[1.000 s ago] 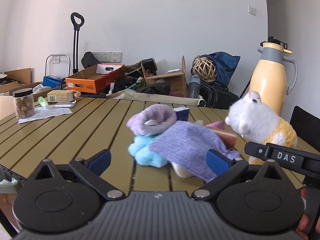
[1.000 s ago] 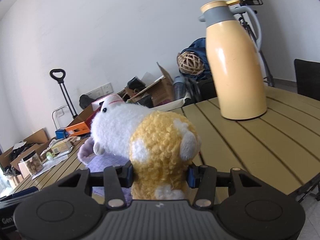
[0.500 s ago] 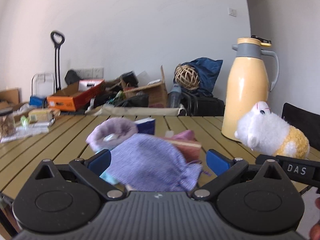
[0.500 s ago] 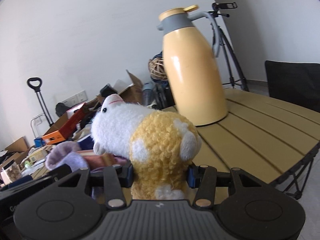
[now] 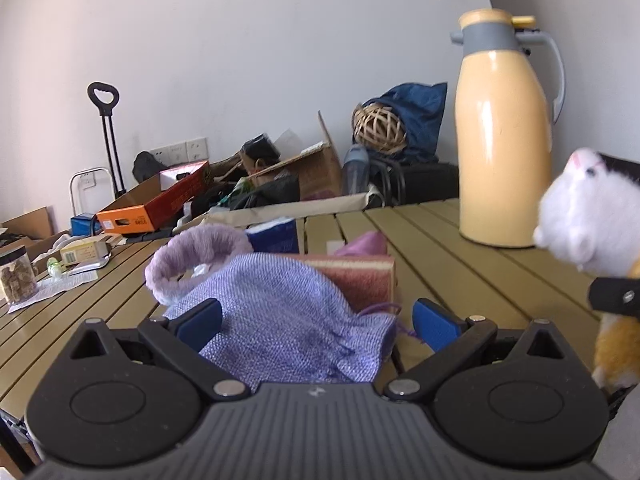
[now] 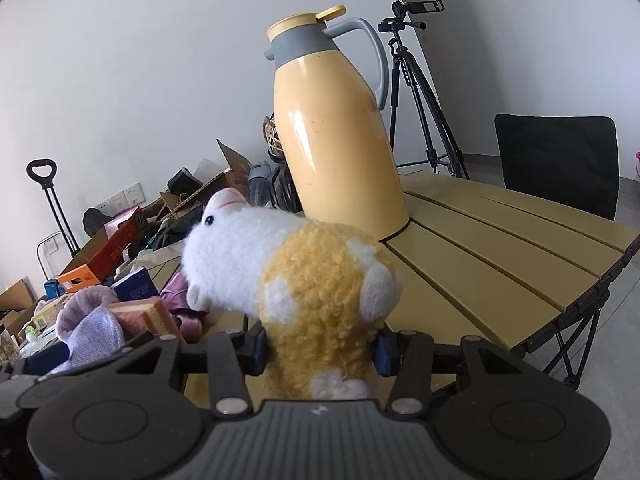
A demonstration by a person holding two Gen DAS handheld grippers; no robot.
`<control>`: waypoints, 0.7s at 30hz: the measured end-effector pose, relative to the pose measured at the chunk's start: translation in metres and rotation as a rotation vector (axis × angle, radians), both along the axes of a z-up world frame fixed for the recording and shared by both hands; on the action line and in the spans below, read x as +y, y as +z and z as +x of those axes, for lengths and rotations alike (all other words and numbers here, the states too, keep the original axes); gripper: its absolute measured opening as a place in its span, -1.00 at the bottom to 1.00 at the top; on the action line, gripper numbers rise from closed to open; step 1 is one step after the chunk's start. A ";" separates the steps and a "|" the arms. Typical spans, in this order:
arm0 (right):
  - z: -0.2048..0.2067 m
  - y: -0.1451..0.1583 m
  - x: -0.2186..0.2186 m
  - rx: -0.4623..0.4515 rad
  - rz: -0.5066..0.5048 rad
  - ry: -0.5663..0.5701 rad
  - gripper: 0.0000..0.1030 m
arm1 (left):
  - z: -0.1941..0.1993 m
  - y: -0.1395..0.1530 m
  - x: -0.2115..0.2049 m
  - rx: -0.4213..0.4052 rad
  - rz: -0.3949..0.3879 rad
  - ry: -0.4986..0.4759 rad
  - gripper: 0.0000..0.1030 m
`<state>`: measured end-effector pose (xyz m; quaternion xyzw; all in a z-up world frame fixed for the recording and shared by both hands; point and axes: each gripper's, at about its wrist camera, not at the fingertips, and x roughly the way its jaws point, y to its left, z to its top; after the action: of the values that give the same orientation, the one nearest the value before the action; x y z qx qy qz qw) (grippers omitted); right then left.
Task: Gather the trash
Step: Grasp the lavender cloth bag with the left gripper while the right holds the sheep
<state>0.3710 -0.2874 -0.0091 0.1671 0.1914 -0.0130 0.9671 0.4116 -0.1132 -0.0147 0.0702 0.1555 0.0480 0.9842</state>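
Observation:
My right gripper is shut on a white and yellow plush toy and holds it above the table; the toy also shows at the right edge of the left wrist view. My left gripper is open, its blue pads either side of a purple woven pouch that lies on the table pile. A lilac fuzzy sock, a pink sponge and a blue packet lie just behind the pouch.
A tall yellow thermos jug stands on the slatted table behind the toy. A black chair and a tripod stand to the right. A snack jar and papers are at the far left; boxes clutter the floor behind.
My left gripper moved forward over the purple pouch, which now lies between its pads. My right gripper swung with the plush toy toward the right, bringing the thermos closer to centre.

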 end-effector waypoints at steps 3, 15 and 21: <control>-0.001 0.000 -0.001 0.002 0.002 0.001 -0.09 | 0.003 -0.005 -0.003 -0.002 0.029 0.026 1.00; -0.001 0.001 0.002 -0.003 0.007 0.016 -0.09 | -0.002 -0.008 0.010 -0.034 0.037 0.042 0.62; -0.002 0.002 0.003 -0.011 0.011 0.028 -0.09 | -0.007 -0.003 0.025 -0.031 -0.027 0.041 0.40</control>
<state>0.3686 -0.2840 -0.0068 0.1697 0.1886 0.0026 0.9673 0.4047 -0.0881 -0.0179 0.0531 0.1423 0.0670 0.9861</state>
